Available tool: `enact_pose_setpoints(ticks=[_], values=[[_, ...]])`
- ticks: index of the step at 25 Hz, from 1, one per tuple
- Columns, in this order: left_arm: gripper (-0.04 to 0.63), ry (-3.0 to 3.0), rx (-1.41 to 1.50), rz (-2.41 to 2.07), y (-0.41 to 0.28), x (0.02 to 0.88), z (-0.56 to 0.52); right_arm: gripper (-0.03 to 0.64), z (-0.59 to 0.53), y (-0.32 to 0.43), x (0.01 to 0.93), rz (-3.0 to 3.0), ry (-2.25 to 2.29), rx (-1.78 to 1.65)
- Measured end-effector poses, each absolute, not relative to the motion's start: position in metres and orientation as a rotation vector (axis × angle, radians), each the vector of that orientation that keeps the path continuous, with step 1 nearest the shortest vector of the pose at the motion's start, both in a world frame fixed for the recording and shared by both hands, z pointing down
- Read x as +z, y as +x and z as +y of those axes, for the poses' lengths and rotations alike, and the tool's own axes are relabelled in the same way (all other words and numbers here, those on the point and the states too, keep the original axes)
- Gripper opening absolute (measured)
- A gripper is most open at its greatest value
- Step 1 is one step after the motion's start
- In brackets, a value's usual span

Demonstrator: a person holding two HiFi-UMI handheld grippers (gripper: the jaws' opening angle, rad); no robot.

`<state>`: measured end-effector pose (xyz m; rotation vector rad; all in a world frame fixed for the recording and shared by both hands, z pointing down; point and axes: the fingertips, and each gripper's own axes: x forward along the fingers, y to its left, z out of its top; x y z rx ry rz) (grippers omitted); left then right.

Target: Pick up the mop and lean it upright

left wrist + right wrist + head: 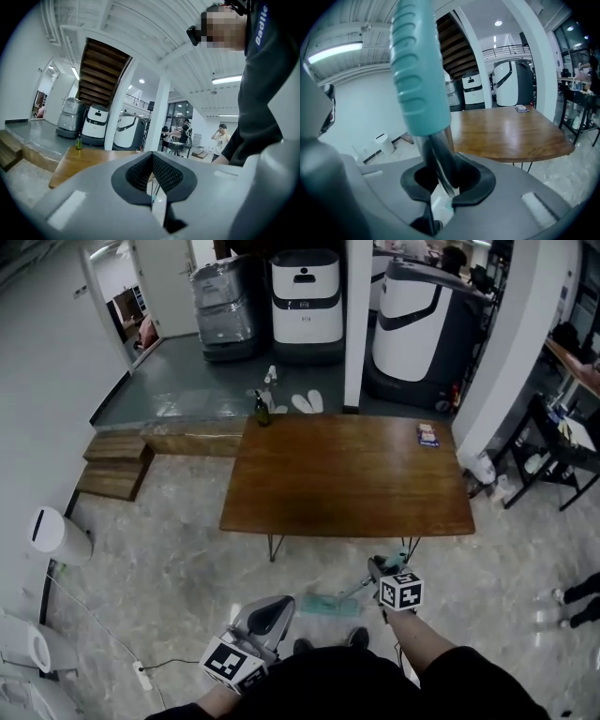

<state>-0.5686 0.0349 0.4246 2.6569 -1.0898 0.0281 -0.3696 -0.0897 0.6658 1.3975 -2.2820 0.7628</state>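
Near the bottom centre of the head view, the right gripper [382,568] is clamped on the mop [330,604]. Its teal head seems to rest on the floor [169,559] just below the near edge of the table [347,474], and the shaft slants up into the jaws. The right gripper view shows the metal shaft pinched just under the teal handle sleeve [419,79]. At lower left the left gripper [274,610] hangs empty, jaws pressed together. The pickup looks done and the raising is in hand. Next, the handle likely needs tipping upright and resting against a support such as the table edge, without the head sliding out.
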Motion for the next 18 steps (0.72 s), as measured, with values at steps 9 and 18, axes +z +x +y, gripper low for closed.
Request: enact_pose_setpoints(ticks=[9, 18], values=[[0.018, 2.768, -0.012, -0.913, -0.534, 0.427, 0.031, 0.064, -0.058, -0.337, 0.597, -2.332, 1.543, 0.74], [0.018, 2.825, -0.019, -0.737, -0.499, 0.426, 0.03, 0.063, -0.022, -0.334, 0.532, -2.421, 1.611, 0.613]])
